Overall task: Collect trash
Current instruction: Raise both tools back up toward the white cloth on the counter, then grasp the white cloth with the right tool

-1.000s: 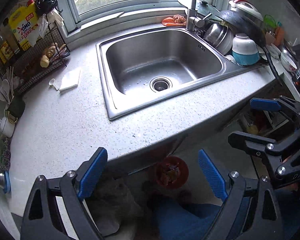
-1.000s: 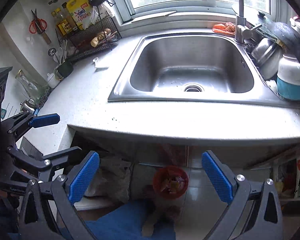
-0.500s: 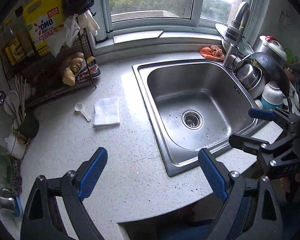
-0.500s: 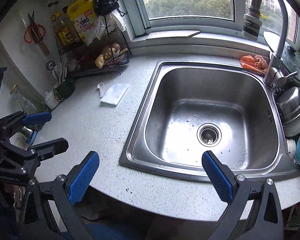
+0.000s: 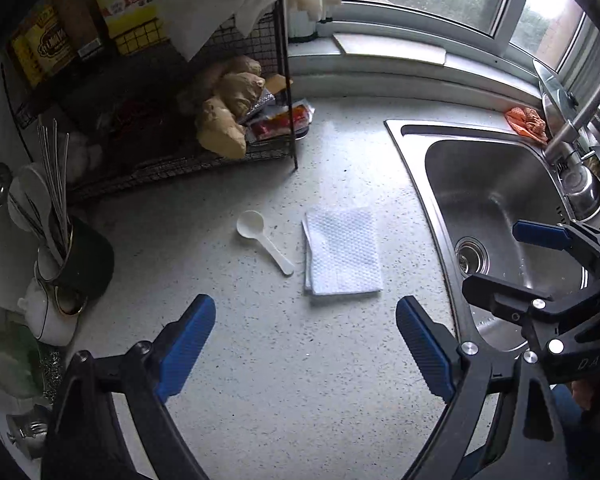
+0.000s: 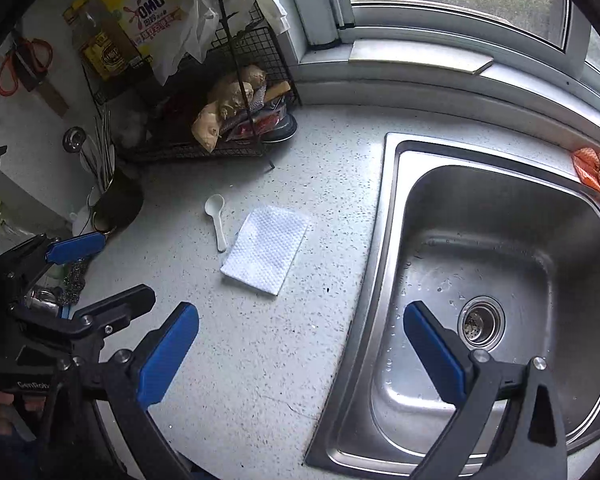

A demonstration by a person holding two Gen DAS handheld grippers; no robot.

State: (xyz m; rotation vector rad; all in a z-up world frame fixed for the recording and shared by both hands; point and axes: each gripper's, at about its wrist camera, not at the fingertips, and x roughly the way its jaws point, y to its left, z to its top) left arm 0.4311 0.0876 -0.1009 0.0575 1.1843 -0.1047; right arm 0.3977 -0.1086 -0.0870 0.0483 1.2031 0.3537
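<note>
Bare counter [image 5: 300, 360] ahead — wire rack [image 5: 172, 160], utensil cup [image 5: 80, 260] seemingly crowd left — sink [image 6: 500, 280] right.

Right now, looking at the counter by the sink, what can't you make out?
- Wire rack lower shelf, left wrist view: dark and blurred; only the ginger reads.
- Faucet: spout cut off by the frame edge.
- Orange scrap, right wrist view: partly cut by the edge, so what it is stays unclear.
- Folded paper towel: underside hidden.

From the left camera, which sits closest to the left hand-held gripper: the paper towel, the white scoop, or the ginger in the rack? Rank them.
1. Folded paper towel, on the counter just ahead of the left hand-held gripper, slightly right.
2. White scoop, left of the towel, a little farther.
3. Ginger, in the wire rack at the back left, farthest.
</note>
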